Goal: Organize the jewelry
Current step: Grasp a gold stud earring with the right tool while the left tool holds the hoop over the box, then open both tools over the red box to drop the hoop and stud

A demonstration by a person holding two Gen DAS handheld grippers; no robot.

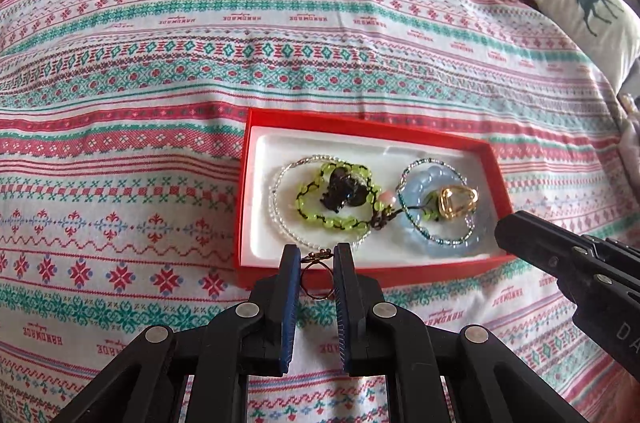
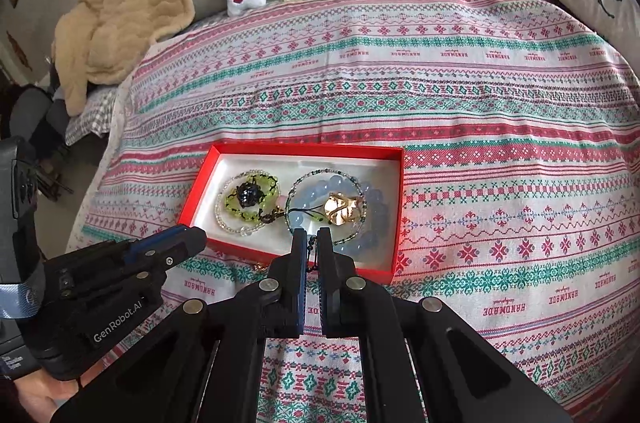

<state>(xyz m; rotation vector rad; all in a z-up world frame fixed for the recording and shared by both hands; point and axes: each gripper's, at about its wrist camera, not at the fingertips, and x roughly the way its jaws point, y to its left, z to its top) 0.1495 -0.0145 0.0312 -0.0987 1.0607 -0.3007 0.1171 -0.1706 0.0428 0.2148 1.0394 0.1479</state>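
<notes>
Your left gripper is pinching ring, band upright, just short of red box; box lying directly ahead. Your right gripper is clamping dark bead cord over box's near rim.

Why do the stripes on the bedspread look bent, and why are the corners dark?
Both views are fisheye: in the left wrist view the bedspread bulges like a dome; in the right wrist view the stripes bow too, with black corners. Daylight is soft, shadows faint; the red box looks sharp in both views.
</notes>
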